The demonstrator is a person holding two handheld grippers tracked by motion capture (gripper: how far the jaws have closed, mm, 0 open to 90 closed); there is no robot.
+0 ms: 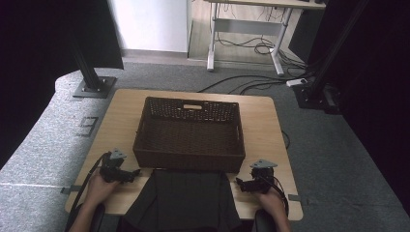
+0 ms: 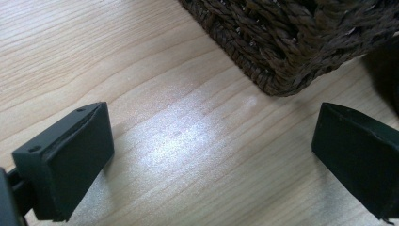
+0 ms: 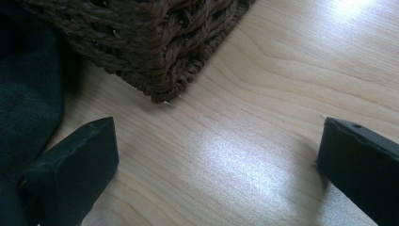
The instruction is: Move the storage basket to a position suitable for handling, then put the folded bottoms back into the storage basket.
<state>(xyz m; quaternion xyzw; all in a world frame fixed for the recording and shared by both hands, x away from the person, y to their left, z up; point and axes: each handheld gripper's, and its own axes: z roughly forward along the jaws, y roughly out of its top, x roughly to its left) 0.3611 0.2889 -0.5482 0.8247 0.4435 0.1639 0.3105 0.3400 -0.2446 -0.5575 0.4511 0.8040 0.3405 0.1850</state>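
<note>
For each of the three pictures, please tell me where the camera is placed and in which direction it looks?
High view: above the person's side, facing forward and down on the table, basket and dark cloth; both forearms, left tongs and right tongs show.
Left gripper view: on the left tongs, low over the table, facing a basket corner; open jaws show.
Right gripper view: on the right tongs, facing another basket corner and the cloth; open jaws show.
Shared: basket, wooden tabletop.

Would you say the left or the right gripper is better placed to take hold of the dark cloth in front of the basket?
Marginally the right gripper: in its own view the dark folded cloth lies just beside one open jaw. The left gripper is also open, near the woven brown basket.
</note>
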